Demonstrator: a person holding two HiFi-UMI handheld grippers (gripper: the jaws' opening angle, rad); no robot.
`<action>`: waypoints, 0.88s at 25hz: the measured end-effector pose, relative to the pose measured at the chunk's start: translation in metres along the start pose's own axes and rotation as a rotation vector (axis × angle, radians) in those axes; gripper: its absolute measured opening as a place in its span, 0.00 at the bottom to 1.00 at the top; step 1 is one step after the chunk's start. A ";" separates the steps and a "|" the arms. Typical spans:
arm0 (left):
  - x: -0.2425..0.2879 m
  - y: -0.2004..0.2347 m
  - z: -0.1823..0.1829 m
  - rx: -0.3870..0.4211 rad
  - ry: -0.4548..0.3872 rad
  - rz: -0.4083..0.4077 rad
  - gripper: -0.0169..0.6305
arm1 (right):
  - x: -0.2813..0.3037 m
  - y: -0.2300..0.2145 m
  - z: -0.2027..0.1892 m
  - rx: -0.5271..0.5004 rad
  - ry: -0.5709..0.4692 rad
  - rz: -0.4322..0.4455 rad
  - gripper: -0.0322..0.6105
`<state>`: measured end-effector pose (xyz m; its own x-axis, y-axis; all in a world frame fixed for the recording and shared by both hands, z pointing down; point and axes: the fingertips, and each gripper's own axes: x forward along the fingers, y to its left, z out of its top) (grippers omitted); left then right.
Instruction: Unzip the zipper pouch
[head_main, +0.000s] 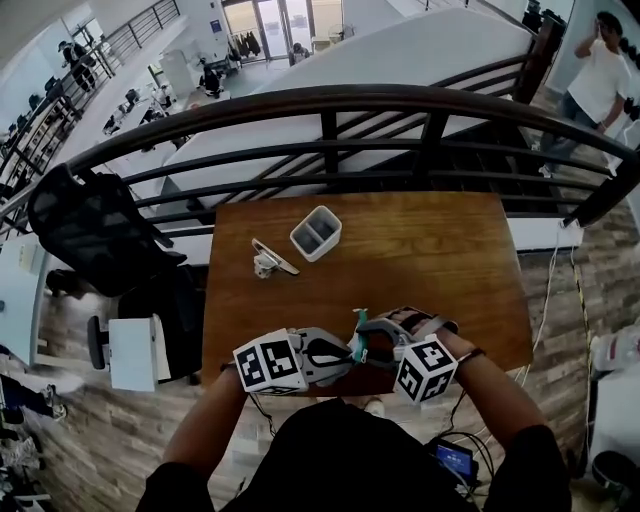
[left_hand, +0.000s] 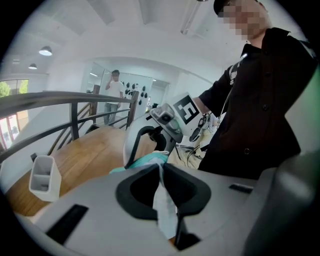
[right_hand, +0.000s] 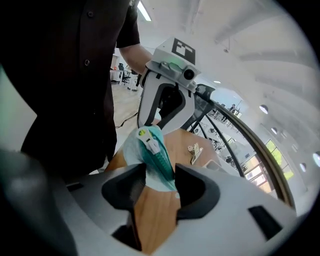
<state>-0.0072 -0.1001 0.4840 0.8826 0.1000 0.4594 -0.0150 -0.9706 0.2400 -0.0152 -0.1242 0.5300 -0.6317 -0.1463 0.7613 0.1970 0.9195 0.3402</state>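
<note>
Wooden table below; left gripper pinches the soft, light pouch, right gripper gapes around its zipper; the pull seems the best hold.

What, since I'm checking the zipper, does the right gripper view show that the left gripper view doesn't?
Only the right gripper view: the zipper's teeth and white pull, between the right gripper's parted jaws, and a clip. Only the left gripper view: pale pouch fabric pinched in the left gripper's shut jaws, and a person in white. Both: the wooden table and railing.
</note>
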 end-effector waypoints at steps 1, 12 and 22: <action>-0.002 0.001 -0.002 -0.004 0.000 0.004 0.09 | 0.000 0.000 -0.001 0.013 0.003 0.002 0.31; -0.002 0.022 0.005 0.036 -0.081 0.117 0.27 | -0.024 -0.002 -0.026 0.329 0.083 -0.005 0.08; 0.029 0.040 -0.007 0.172 -0.116 0.382 0.41 | -0.039 -0.010 -0.060 0.734 0.151 -0.056 0.08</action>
<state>0.0147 -0.1345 0.5129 0.8761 -0.2891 0.3859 -0.2809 -0.9565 -0.0786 0.0519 -0.1498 0.5299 -0.5063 -0.2001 0.8388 -0.4164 0.9085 -0.0346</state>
